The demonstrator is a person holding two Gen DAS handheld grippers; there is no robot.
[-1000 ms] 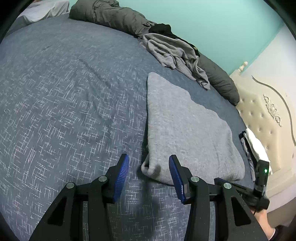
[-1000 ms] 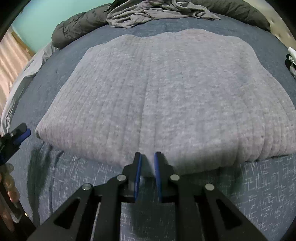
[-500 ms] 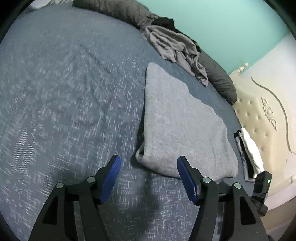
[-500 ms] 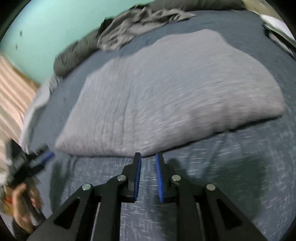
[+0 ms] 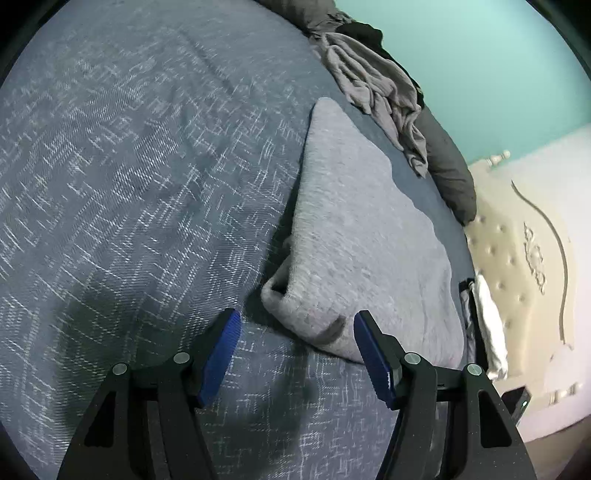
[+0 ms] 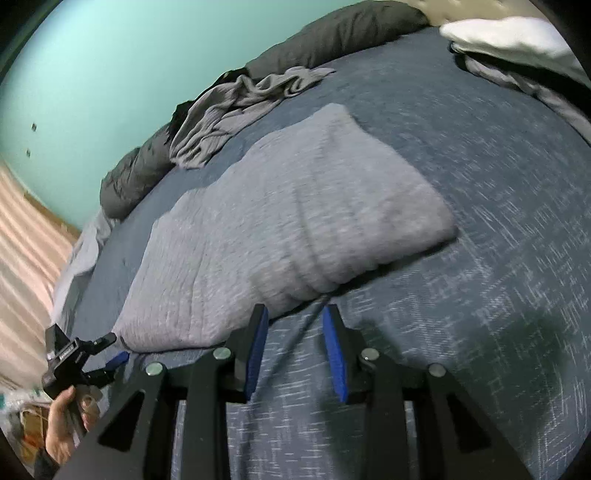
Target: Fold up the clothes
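A folded grey knit garment lies flat on the blue patterned bedspread. My left gripper is open just short of the garment's near corner, with nothing between its blue pads. My right gripper is open too, at the garment's near edge and apart from it. The right wrist view shows the left gripper at the lower left, held by a hand.
A crumpled grey garment lies on dark pillows along the teal wall. White and grey folded items sit by the cream headboard. Open bedspread stretches left of the folded garment.
My right gripper has let go of the garment's edge, opened and pulled back and turned. My left gripper has opened wider and drawn back a little from the corner.
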